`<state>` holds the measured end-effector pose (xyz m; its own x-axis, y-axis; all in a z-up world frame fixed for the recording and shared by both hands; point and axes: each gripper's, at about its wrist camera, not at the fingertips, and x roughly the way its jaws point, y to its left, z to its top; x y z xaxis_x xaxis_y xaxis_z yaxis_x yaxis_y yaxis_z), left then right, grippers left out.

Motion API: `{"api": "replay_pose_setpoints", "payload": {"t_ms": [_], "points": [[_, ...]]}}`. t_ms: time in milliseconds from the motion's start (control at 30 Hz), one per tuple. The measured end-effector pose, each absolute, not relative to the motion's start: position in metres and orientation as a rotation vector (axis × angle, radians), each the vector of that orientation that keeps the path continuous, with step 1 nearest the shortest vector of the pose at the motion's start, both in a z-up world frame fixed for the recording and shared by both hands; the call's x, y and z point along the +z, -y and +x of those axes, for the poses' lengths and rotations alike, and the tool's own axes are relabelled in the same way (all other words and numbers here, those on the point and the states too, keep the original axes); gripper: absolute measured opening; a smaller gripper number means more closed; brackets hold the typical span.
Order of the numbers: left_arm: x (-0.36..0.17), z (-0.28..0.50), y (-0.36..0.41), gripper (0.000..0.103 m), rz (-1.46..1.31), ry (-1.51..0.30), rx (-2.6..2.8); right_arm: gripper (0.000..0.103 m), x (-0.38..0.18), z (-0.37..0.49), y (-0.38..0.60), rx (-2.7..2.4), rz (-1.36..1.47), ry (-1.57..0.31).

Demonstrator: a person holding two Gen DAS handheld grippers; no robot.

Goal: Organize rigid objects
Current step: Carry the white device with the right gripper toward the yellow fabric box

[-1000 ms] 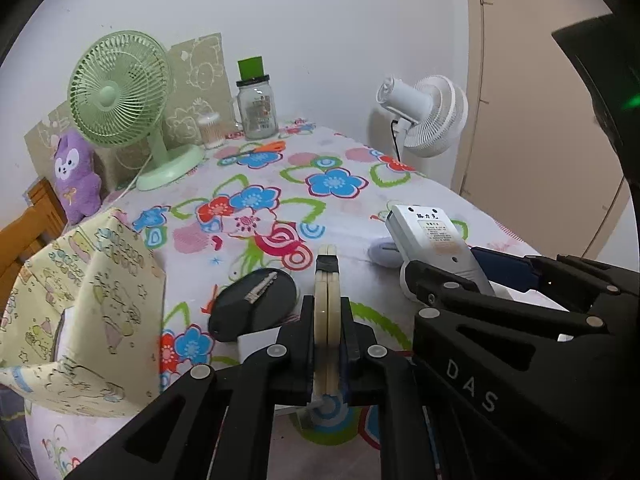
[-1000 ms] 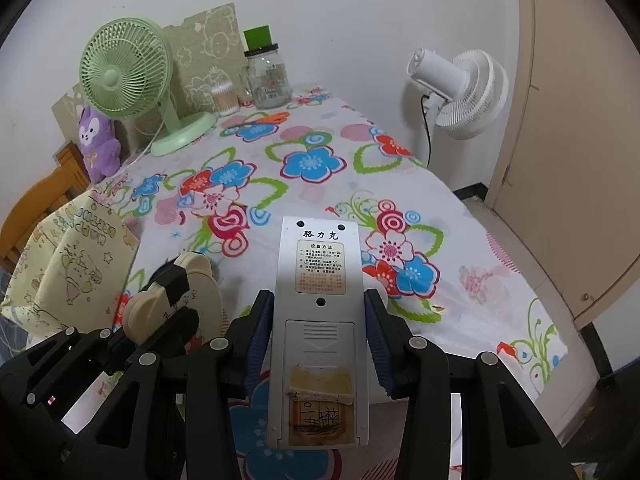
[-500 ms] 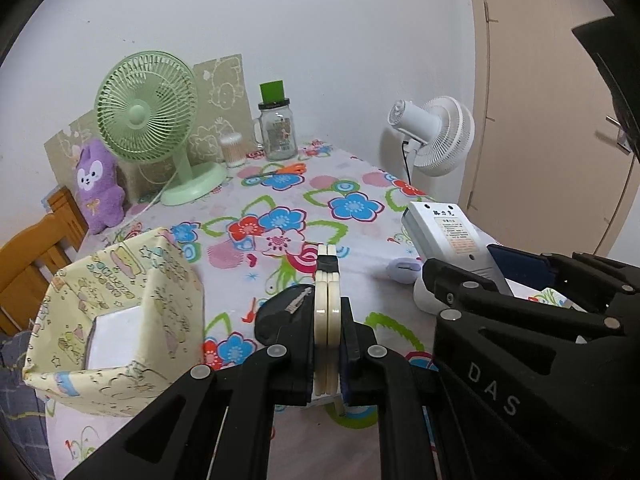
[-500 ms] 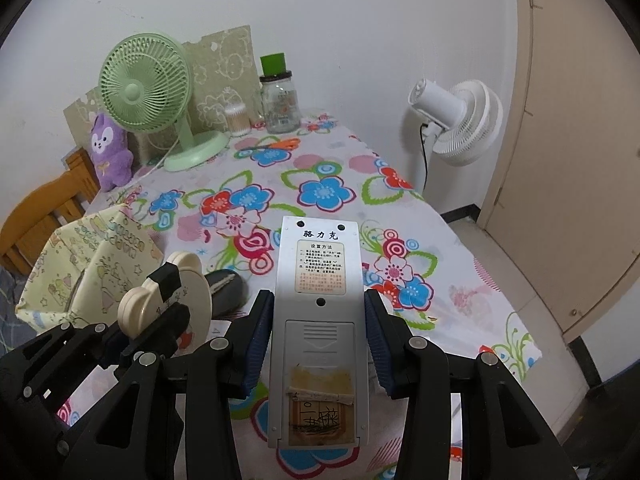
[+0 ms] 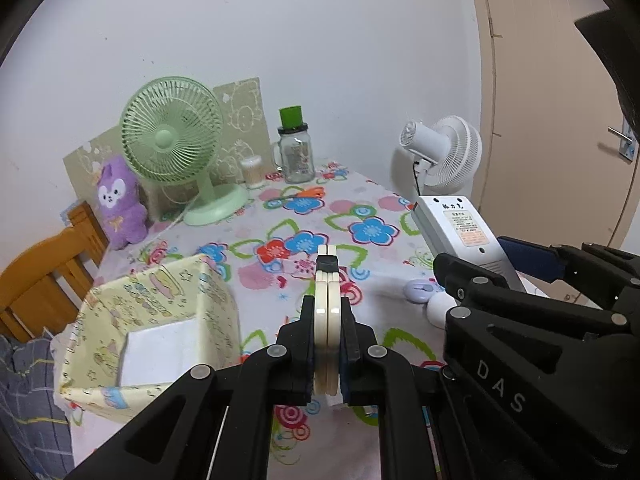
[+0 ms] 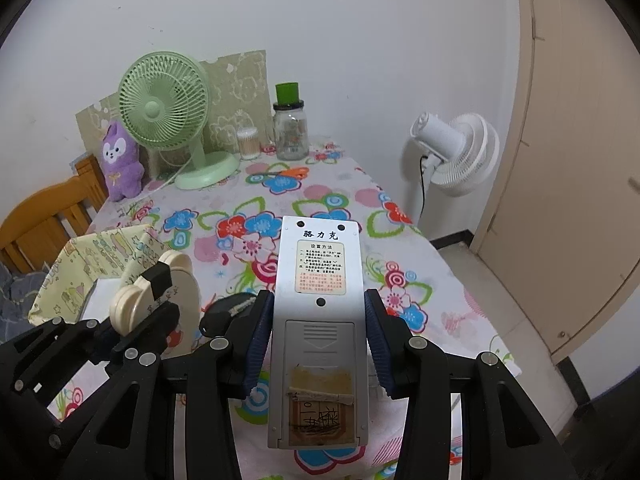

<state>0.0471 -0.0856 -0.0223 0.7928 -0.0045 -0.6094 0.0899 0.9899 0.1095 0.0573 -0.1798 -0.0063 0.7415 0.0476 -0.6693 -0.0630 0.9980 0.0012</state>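
My left gripper (image 5: 328,340) is shut on a cream bear-shaped compact (image 5: 327,320), held edge-on above the table; it also shows in the right wrist view (image 6: 160,300). My right gripper (image 6: 316,344) is shut on a white remote control (image 6: 318,320), back side up, also seen in the left wrist view (image 5: 460,232). A yellow patterned storage box (image 5: 156,320) stands open at the table's left, with a white bottom, and shows in the right wrist view (image 6: 100,264). A black oval object (image 6: 224,312) lies on the cloth between the grippers.
The table has a floral cloth (image 5: 304,216). At the back stand a green fan (image 5: 176,144), a purple plush (image 5: 120,204), a glass jar (image 5: 296,152) and a toothpick pot (image 5: 252,172). A white fan (image 5: 444,156) stands right. A lilac-and-white small object (image 5: 424,292) lies near my right gripper.
Both grippers have risen and pulled back from the table with their objects held. The storage box and the back of the table have come into fuller view.
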Motion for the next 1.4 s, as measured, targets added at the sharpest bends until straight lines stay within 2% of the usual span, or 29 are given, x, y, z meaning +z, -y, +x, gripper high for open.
{"api": "replay_pose_setpoints", "payload": {"t_ms": [600, 1400], "points": [[0.002, 0.043, 0.057, 0.007, 0.128, -0.649, -0.028, 0.048, 0.023, 0.052, 0.143, 0.08, -0.085, -0.68], [0.012, 0.059, -0.004, 0.007, 0.107, -0.683, 0.023, 0.048, 0.034, 0.075, 0.072, 0.136, -0.139, -0.68]]}}
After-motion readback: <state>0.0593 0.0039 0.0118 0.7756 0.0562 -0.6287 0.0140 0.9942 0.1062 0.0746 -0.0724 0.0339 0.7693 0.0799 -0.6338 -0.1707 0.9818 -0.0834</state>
